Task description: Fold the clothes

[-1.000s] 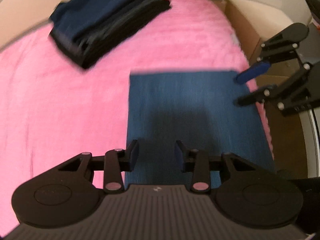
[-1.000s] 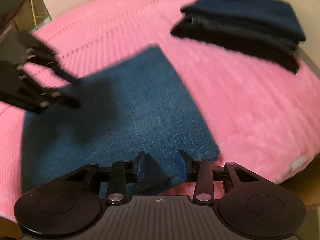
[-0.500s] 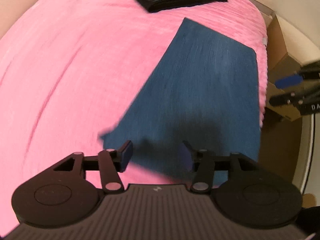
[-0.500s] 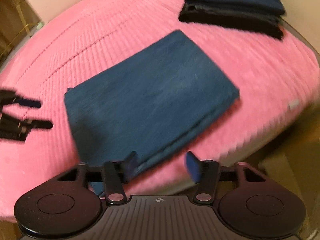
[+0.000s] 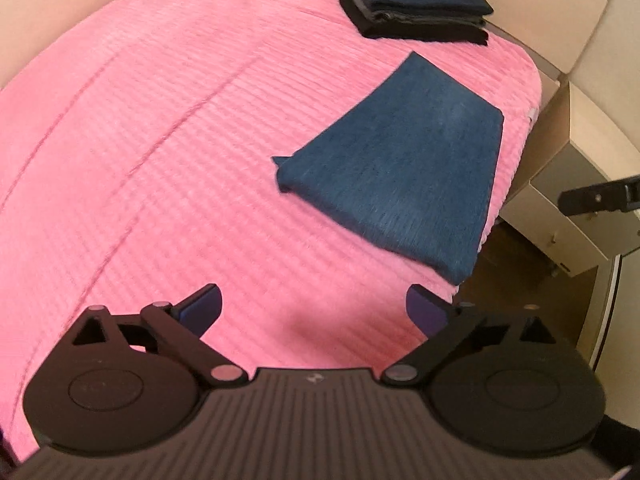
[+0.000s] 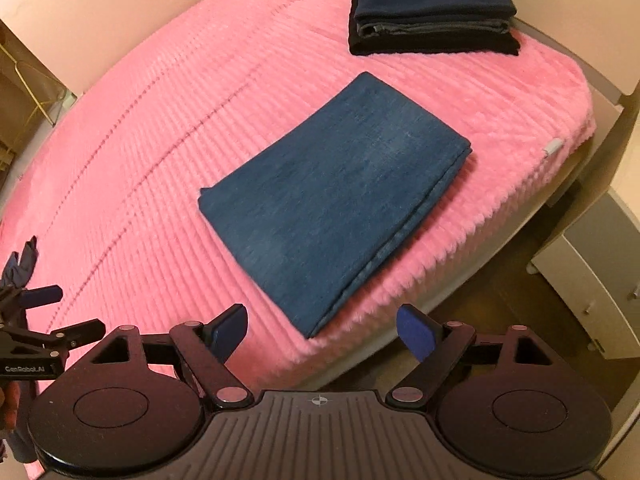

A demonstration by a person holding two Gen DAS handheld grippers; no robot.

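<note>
A ribbed pink blanket (image 6: 160, 152) covered the bed; pale drawers (image 5: 568, 216) stood beside it. The folded blue garment (image 6: 336, 196) lay flat near its edge, a dark folded stack (image 6: 432, 8) beyond. Left gripper (image 5: 314, 308) and right gripper (image 6: 320, 330) hung above, jaws opening, empty.

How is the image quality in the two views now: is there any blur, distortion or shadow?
Left wrist view: strong fisheye bending of the pink blanket; the folded blue garment is slightly smeared along its near edge. Right wrist view: same curvature, yet sharper, the garment's layered edge readable; the dark stack shows little detail. Warm, soft light, faint shadows.
</note>
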